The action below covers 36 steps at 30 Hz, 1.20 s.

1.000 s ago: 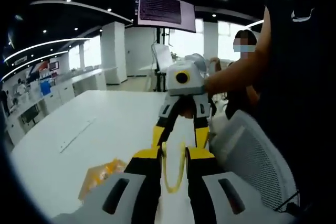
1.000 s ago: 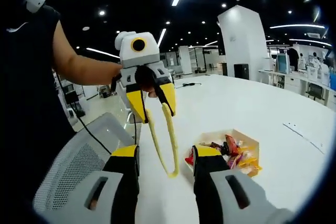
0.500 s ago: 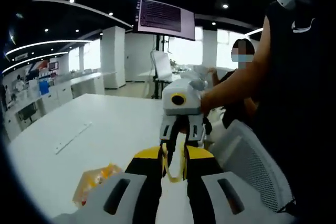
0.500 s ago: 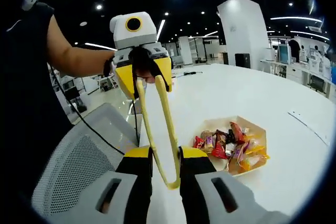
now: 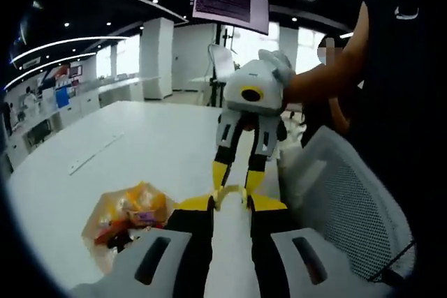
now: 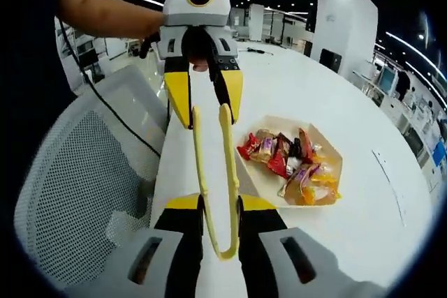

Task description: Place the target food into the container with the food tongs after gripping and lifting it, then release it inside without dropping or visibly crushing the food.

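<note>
The yellow food tongs [image 6: 225,172] stand between my two grippers, bend end nearest the right gripper view's camera. My right gripper [image 6: 220,204] is shut on the tongs just above the bend. The tongs' two tips reach up between the spread yellow jaws of my left gripper [image 6: 207,99], which is open and seems clear of them. In the left gripper view my left gripper [image 5: 230,204] faces the right gripper [image 5: 237,176], with a bit of the tongs [image 5: 230,192] between. A shallow paper tray [image 6: 330,148] of wrapped snacks [image 6: 290,165] lies on the table to the right.
The long white table [image 6: 300,82] runs away under both grippers. A white mesh chair [image 6: 77,172] stands at its near edge, by the person's arm [image 6: 105,12]. The snack tray [image 5: 94,235] lies low left in the left gripper view. A second person [image 5: 335,113] stands behind.
My right gripper has shut on the tongs' bend end. My left gripper, which held them, has opened and let go. Both views have tilted down towards the table.
</note>
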{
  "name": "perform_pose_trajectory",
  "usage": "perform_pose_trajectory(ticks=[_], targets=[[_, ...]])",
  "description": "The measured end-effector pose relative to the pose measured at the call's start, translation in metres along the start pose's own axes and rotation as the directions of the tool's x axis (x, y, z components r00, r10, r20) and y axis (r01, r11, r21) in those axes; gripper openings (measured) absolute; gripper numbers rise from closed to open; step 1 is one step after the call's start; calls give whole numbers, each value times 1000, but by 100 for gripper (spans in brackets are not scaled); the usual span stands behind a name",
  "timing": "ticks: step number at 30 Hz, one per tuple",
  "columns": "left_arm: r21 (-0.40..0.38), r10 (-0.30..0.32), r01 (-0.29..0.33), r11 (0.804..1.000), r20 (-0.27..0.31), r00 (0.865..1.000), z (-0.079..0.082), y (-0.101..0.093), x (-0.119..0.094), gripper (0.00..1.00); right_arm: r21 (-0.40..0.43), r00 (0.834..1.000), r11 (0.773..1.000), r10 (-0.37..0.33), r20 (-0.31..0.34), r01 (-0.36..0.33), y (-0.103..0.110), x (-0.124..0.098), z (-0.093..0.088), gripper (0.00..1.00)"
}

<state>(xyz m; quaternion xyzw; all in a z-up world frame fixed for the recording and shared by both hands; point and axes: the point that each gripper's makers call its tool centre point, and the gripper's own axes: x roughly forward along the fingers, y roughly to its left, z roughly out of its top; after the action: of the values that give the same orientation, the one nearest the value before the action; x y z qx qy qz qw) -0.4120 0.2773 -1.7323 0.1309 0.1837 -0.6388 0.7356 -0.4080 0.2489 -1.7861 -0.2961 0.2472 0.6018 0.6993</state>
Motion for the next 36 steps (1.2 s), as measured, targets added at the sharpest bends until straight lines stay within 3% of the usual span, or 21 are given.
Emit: perform_pose_trajectory(ticks=[8, 14, 21, 24, 27, 28, 31, 34, 36], targets=[[20, 54, -53, 998, -91, 994, -51, 7, 20, 19, -28, 992, 1000, -9, -122, 5, -1, 27, -31, 18], [77, 79, -68, 995, -155, 985, -74, 13, 25, 21, -27, 990, 999, -26, -136, 22, -2, 34, -39, 19], [83, 119, -102, 991, -231, 966, -101, 17, 32, 21, -21, 990, 999, -50, -130, 48, -3, 42, -43, 20], [19, 107, -106, 994, -264, 959, -111, 14, 33, 24, -25, 991, 998, -52, -125, 49, 0, 45, -46, 21], [60, 122, -110, 992, -271, 955, -117, 16, 34, 25, 11, 993, 999, -38, -109, 40, 3, 47, -49, 21], [50, 128, -119, 992, -238, 963, -110, 17, 35, 26, 31, 994, 998, -46, -98, 49, 1, 47, -49, 21], [38, 142, -137, 990, -233, 962, -112, 17, 32, 27, 29, 996, 998, -46, -78, 48, 1, 46, -50, 22], [49, 162, -154, 987, -248, 955, -112, 18, 28, 27, 46, 996, 998, -51, -68, 54, 1, 46, -49, 23], [10, 161, -162, 987, -202, 966, -103, 16, 25, 30, 76, 997, 996, -50, -60, 55, -1, 46, -50, 23]])
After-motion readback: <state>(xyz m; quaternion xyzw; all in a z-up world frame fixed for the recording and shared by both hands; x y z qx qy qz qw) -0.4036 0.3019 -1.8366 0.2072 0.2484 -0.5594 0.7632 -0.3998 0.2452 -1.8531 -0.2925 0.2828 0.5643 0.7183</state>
